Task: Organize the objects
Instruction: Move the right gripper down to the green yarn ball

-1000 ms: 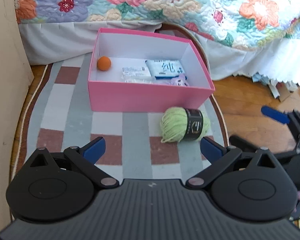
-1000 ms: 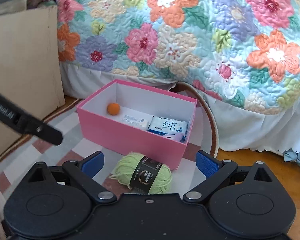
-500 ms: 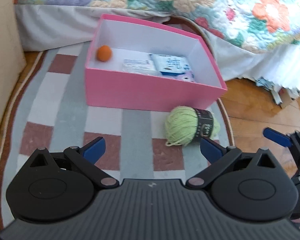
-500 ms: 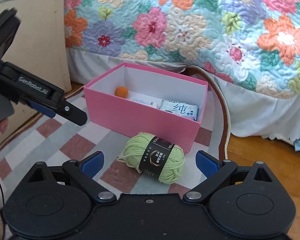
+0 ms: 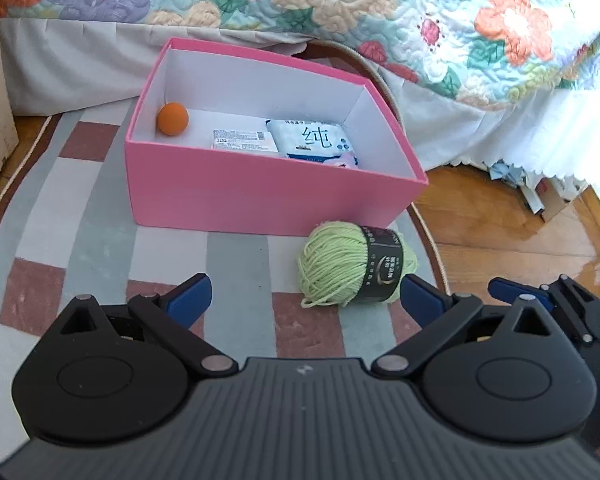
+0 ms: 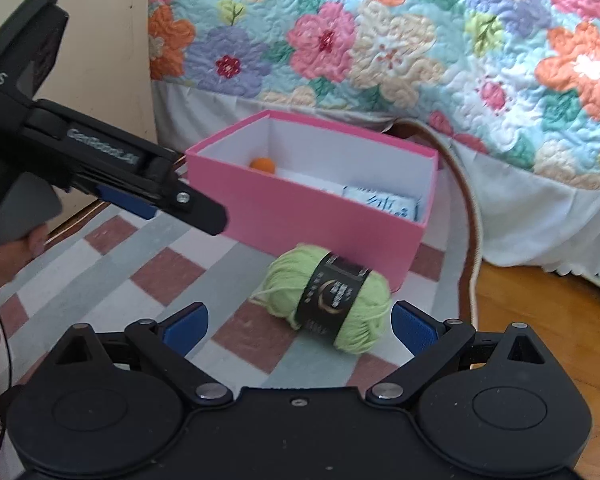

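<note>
— Closer now than a second ago: the right gripper (image 6: 299,322) has come down toward the green yarn ball (image 6: 332,294), which sat lower and smaller in its view before and now fills the space just ahead of the blue pads. Has the left one shifted too?

— Yes. The left gripper (image 5: 305,298) has swung so that the pink box (image 5: 260,196) looms larger and sits more to the left of its view, while the yarn lies ahead of its right finger (image 5: 420,298), off centre.

— How do the jaws stand?

— Both spread wide, both empty. On the right gripper the yarn rests between the lines of the two fingers, just past their tips, not touched by either pad.

— And where exactly does the yarn lie?

— On the checked rug (image 5: 80,240), just in front of the box's near wall, toward its right corner; whether it touches the wall I cannot tell. Its black label band faces the right camera, and a loose strand trails off its left end.

— What is in the box?

— An orange ball (image 5: 173,119) in the far left corner, a flat white packet (image 5: 242,141), and a blue-and-white pack (image 5: 312,139) beside it.

— Anything else around?

— A floral quilt (image 6: 380,40) hangs behind the box. In the right view the left gripper reaches in from the left, a person's hand (image 6: 4,256) on its grip.
</note>
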Motion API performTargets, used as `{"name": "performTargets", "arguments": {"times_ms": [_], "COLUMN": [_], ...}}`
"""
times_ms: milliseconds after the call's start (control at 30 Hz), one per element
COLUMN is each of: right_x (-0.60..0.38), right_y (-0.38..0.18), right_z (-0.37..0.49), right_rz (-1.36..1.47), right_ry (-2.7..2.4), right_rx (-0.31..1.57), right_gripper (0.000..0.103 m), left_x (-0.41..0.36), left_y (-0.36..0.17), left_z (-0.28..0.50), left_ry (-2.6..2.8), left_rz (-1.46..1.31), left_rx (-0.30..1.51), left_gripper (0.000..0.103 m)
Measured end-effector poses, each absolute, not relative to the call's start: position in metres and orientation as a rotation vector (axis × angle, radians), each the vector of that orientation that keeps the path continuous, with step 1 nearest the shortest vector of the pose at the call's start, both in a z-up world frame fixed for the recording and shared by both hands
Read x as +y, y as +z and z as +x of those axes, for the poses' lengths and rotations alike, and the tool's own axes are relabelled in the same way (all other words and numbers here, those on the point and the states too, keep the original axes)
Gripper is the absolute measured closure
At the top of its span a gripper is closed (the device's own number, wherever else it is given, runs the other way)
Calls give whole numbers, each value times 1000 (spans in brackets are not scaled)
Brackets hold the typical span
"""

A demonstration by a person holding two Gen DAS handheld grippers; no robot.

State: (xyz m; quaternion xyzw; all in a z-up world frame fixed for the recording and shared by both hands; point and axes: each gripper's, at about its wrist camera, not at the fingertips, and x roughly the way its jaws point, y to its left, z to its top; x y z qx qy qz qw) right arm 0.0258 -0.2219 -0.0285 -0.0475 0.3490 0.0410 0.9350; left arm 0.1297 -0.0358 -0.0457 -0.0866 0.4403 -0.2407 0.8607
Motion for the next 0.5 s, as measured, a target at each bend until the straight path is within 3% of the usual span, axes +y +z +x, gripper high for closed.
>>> {"name": "performTargets", "arguments": {"times_ms": [300, 500], "right_x": [-221, -215], "right_y": [-39, -65], "right_z": [32, 49], "right_rz": [-158, -340], "right_ry": [76, 11], "right_rx": [732, 721], "right_gripper": [3, 3], "left_x": [-56, -63], "left_y": [-76, -83], "left_z": [138, 136], "left_ry": [-503, -527], "left_rz": [-99, -87], "left_rx": [939, 909], "left_gripper": [1, 1]}}
